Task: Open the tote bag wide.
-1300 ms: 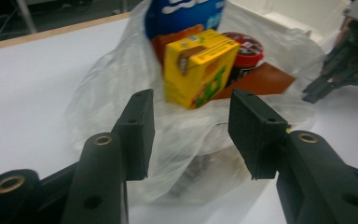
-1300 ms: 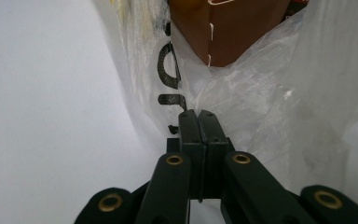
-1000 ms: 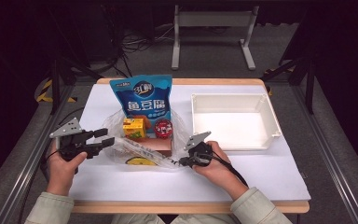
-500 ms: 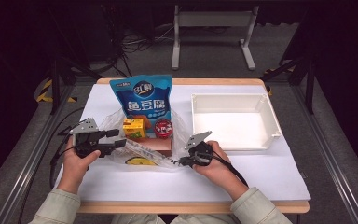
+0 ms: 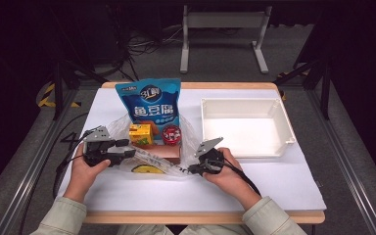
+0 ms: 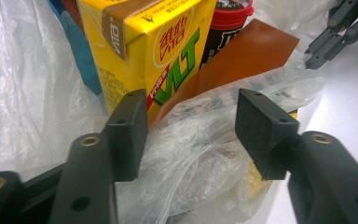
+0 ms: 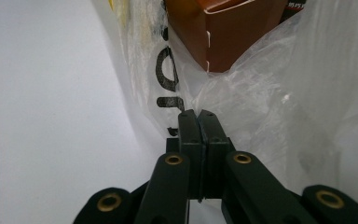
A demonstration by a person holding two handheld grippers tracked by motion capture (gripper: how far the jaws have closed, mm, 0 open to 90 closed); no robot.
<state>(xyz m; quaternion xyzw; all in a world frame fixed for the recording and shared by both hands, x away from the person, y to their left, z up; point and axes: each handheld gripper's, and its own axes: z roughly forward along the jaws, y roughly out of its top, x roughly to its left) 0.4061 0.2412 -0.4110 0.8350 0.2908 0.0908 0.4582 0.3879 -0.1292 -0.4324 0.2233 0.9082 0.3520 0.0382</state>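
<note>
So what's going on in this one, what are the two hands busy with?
A person is working on a clear plastic bag of groceries at a white table. The right gripper is shut on the bag's edge, pinning it. The left gripper, whose jaws have just been closing but are not yet pressing, has crumpled plastic between them. Inside the bag are a yellow drink carton, a red-lidded can and a brown box. The white tray holds nothing.

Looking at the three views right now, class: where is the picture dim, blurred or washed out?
High view: lit white table, dark surroundings. Left gripper view: near jaws and plastic bag soft, yellow drink carton sharper. Right gripper view: table overexposed, bag film glaring.
</note>
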